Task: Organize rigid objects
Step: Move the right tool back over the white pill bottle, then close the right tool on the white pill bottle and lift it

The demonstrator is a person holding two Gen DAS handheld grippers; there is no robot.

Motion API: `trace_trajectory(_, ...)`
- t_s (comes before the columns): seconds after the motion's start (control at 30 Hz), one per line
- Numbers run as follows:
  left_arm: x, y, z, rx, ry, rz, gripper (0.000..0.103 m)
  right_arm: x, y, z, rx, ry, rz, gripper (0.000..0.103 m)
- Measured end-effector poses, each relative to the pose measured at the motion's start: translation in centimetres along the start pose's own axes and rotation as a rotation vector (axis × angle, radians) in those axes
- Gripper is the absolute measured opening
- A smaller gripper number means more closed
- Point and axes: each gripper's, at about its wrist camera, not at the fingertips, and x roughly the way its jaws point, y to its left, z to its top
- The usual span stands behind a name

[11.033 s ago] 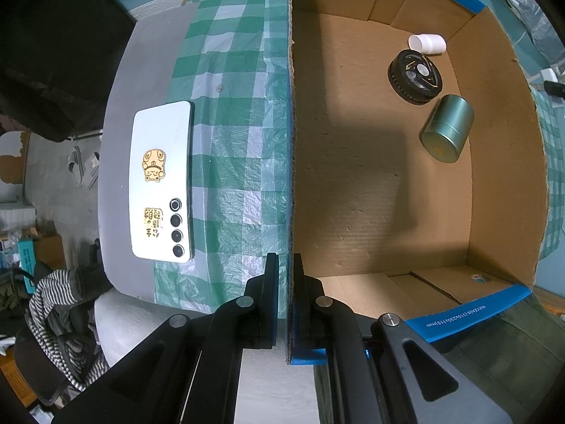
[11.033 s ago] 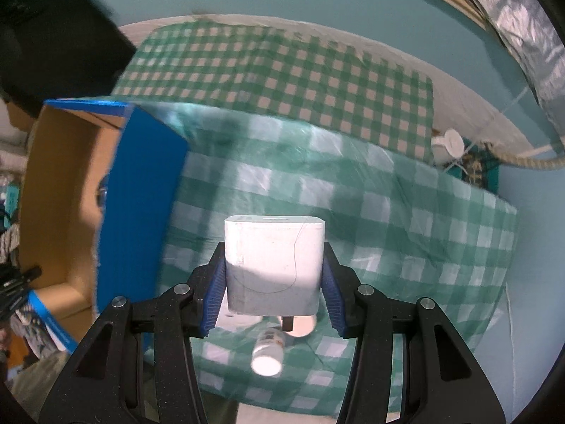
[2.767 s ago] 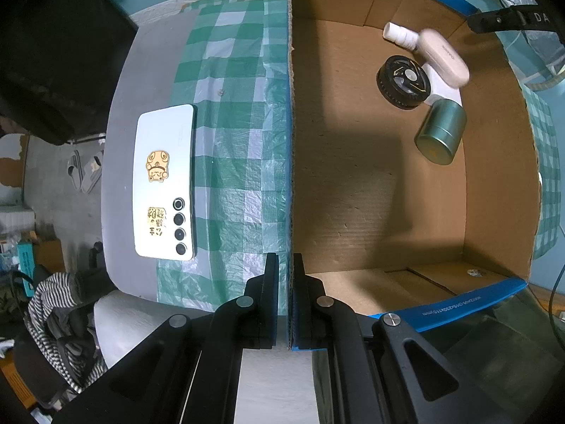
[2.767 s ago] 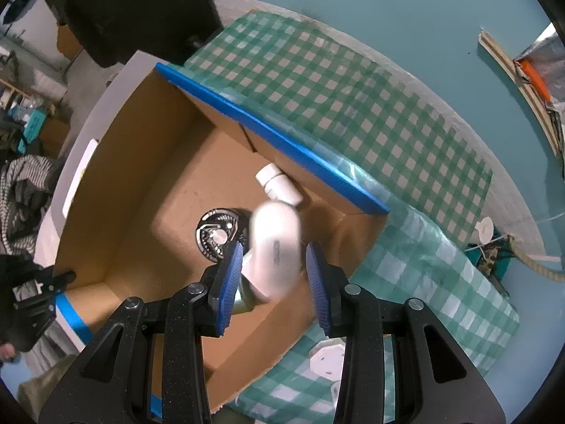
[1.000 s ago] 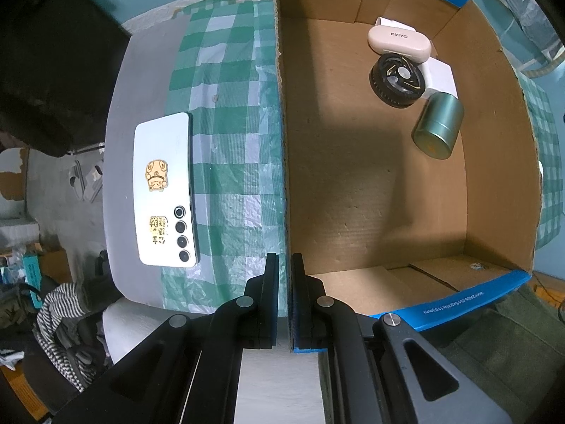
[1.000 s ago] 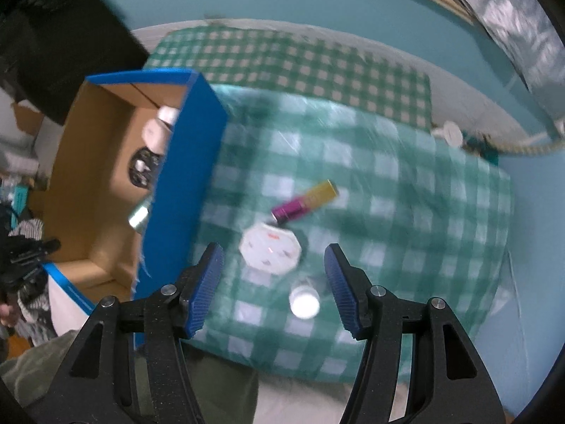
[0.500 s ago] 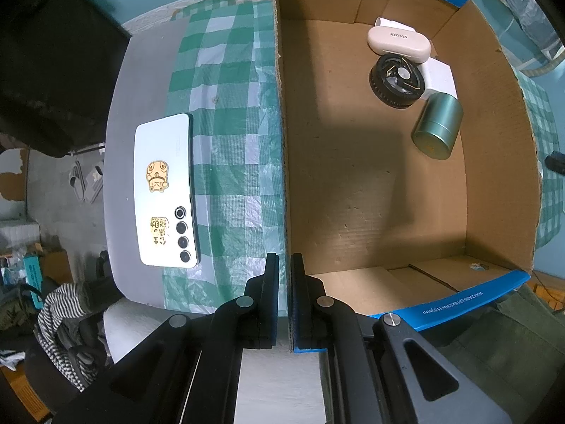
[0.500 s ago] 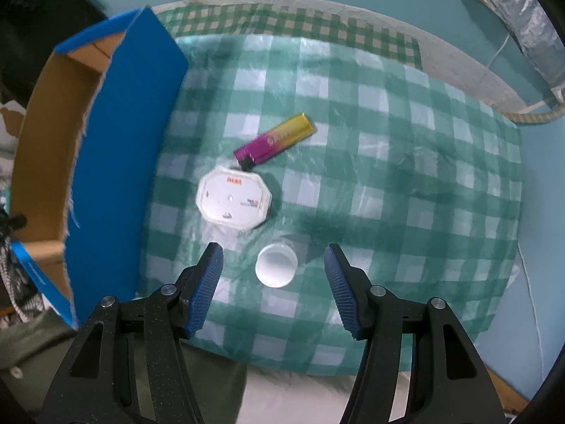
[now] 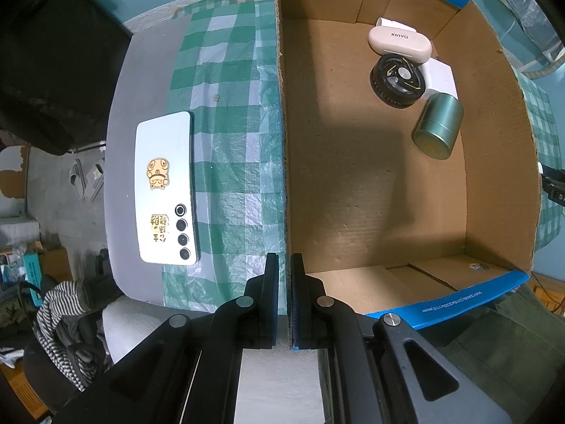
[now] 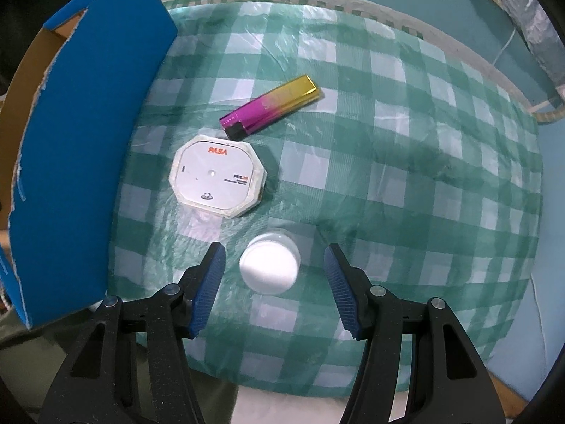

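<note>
Where the left wrist view begins at its left edge, a white smartphone with gold stickers [image 9: 166, 189] lies face down, half on the grey table surface [image 9: 122, 113] and half on the green-and-white checked tablecloth [image 9: 236, 106]. At bottom centre the left gripper [image 9: 284, 296] has its fingers pressed onto the near wall of the open brown cardboard box with blue outer faces [image 9: 370, 190], one finger on each side of the wall. Inside, toward the upper right of the frame, sit a cream oval case marked KINYO [image 9: 399, 43], a black round disc-shaped object [image 9: 398, 81] touching it, a white block [image 9: 439, 79] just beside that, and a green metal cylindrical tin [image 9: 438, 125] lying on its side.

In the right wrist view, the box's blue wall fills the left side. Right of it on the cloth rest a white octagonal device labelled PASA [image 10: 217, 175] and, at upper centre, a pink-to-gold metallic lighter [image 10: 270, 106] nearly touching it. At lower centre the right gripper [image 10: 273, 275] is spread wide, its blue-padded fingers on either side of a small white round-capped jar [image 10: 270, 266], neither pad touching it.
</note>
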Motion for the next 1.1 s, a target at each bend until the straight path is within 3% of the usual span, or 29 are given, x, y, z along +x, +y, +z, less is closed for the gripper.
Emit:
trace_trajectory(0.07,0.0,0.0,0.0,0.002,0.0,0.0,0.007,0.3,0.0,0.0,0.001,0.002,0.0,0.058)
trace_trajectory(0.37,0.0,0.0,0.0,-0.002,0.0,-0.001,0.007,1.1,0.2,-0.2,-0.004,0.015,0.001,0.033)
trace_trajectory(0.67,-0.1,-0.1,0.1,-0.003,0.0,-0.002,0.007,1.0,-0.3,-0.1,0.004,0.022,0.002,0.032)
trace_trajectory(1.1,-0.1,-0.1,0.1,-0.006,0.001,-0.005,0.007,-3.2,1.3,1.7,-0.022,0.004,-0.007,0.032)
